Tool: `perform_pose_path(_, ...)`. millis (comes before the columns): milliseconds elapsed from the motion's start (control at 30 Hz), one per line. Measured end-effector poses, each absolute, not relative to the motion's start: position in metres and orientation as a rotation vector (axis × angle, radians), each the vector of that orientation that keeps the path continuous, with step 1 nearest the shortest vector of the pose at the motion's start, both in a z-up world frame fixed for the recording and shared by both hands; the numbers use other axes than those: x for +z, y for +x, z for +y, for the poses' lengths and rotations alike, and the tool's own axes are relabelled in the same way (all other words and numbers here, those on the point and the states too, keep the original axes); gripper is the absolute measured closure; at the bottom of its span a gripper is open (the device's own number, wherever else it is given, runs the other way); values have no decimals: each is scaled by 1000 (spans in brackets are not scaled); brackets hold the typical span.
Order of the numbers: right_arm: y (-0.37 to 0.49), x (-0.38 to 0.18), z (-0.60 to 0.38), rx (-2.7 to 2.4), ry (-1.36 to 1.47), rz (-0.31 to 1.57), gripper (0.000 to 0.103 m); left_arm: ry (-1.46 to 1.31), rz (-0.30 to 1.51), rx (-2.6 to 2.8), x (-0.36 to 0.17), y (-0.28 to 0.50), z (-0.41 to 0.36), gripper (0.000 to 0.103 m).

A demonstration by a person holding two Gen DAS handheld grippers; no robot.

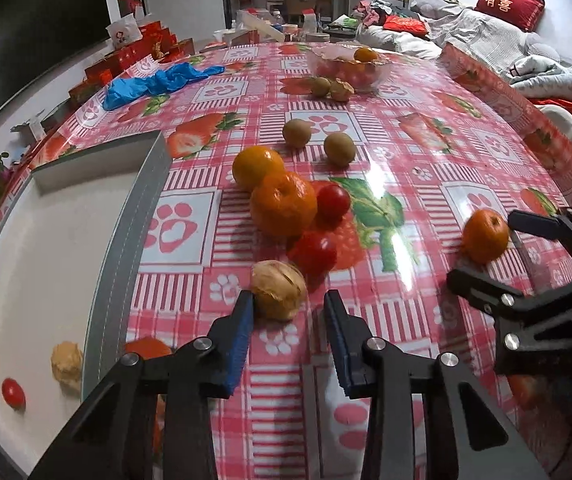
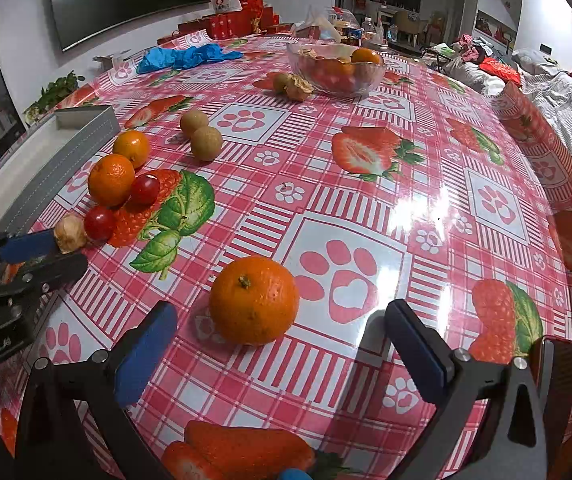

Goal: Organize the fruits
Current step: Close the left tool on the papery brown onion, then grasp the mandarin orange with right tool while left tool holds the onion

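While the left wrist view shows the left gripper (image 1: pixel 288 306) with jaws released around a papery tan husked fruit (image 1: pixel 278 290) on the desk (image 1: pixel 426 152), closing should be gentle, then carry it to the white grey-rimmed tray (image 1: pixel 57 248). From the right wrist view, the right gripper (image 2: pixel 281 332), jaws spread wide, should advance until the round orange mandarin (image 2: pixel 253 300) sits centred between them.

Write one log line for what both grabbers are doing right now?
left gripper: jaws open around husked fruit | right gripper: jaws open around orange | tray: tomato, husked fruit inside
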State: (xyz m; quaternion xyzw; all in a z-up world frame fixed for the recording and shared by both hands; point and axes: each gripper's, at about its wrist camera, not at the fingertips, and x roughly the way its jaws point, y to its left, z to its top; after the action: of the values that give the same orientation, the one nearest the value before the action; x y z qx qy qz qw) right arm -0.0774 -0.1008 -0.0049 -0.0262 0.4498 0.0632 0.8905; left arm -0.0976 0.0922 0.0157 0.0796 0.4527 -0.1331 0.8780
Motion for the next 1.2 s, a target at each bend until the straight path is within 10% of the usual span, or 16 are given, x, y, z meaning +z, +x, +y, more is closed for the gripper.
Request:
perform_pose_path(533, -77, -5, -101, 131, -54, 934, 0, 118, 939, -237, 13, -81, 98, 55)
perform_pose_path(733, -77, -5, -101, 131, -54, 934, 0, 117, 940, -261, 15, -82, 92, 75)
perform_pose_path(1200, -77, -5, -101, 131, -54, 934, 0, 107, 926, -260, 15, -119, 97, 75)
